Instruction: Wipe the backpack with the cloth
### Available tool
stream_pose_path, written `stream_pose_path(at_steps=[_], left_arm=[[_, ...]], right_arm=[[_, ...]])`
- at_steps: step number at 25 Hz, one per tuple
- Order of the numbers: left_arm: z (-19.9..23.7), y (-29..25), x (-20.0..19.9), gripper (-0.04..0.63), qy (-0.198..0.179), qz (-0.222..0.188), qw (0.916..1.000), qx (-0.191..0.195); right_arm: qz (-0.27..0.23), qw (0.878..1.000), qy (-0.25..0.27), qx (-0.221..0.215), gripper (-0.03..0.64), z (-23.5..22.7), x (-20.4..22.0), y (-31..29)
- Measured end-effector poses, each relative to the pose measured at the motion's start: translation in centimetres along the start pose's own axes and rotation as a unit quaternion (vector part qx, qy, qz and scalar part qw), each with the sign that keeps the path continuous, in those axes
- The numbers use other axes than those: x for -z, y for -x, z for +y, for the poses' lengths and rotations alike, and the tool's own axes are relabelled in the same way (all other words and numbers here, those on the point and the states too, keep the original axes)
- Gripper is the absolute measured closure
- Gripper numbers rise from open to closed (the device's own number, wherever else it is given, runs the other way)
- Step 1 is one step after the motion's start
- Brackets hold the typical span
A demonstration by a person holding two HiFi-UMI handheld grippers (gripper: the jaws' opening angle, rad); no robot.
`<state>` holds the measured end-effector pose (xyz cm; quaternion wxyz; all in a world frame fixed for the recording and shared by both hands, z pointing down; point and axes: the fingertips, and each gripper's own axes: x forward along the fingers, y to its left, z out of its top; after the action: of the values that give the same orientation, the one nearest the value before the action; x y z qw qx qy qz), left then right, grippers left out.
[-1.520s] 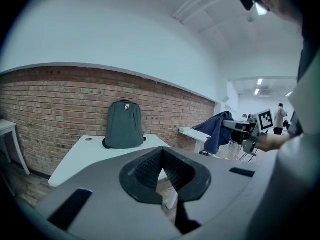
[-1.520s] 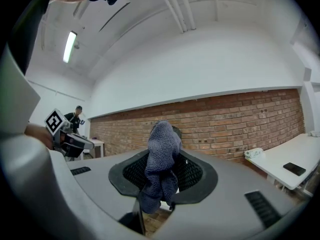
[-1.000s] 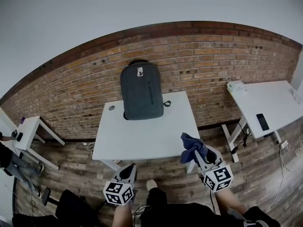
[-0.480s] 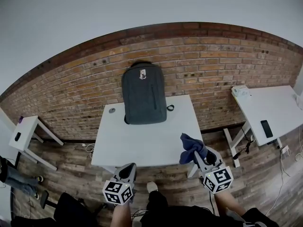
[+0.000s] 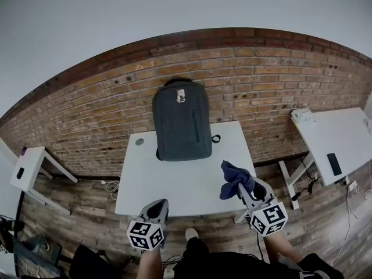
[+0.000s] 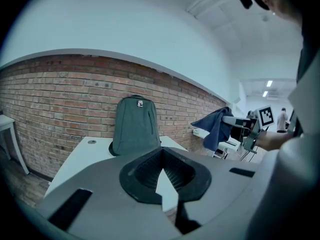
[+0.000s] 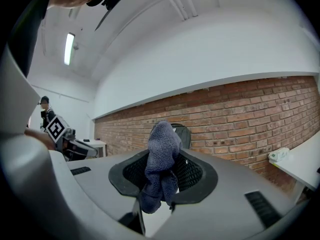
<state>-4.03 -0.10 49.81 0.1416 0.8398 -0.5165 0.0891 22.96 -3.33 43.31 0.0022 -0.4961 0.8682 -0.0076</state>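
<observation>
over the counter (image 5: pixel 174 188)'s near edge the right gripper (image 5: pixel 240 187) pinches the soft, limp cloth (image 5: pixel 232 176) by its bunched middle; left gripper (image 5: pixel 158 209) pressed together, empty; upright backpack (image 5: pixel 182 127) likely tips easily.

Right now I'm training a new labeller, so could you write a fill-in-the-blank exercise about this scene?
1. The dark blue cloth is clamped in the ____ tool.
2. The backpack stands on the ____ table.
3. Behind the backpack rises a wall of ____.
4. The left tool holds ____.
Missing words: right; white; brick; nothing.
</observation>
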Motion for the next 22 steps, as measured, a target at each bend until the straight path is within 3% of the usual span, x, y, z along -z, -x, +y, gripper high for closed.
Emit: stream_pose_path(at_steps=[22], left_arm=[[15.6, -9.2, -6.1, 0.604, -0.001, 0.002, 0.9990, 0.044]], right_arm=[[0.017, 0.999, 0.008, 0.030, 0.502, 1.8, -0.9, -17.8]])
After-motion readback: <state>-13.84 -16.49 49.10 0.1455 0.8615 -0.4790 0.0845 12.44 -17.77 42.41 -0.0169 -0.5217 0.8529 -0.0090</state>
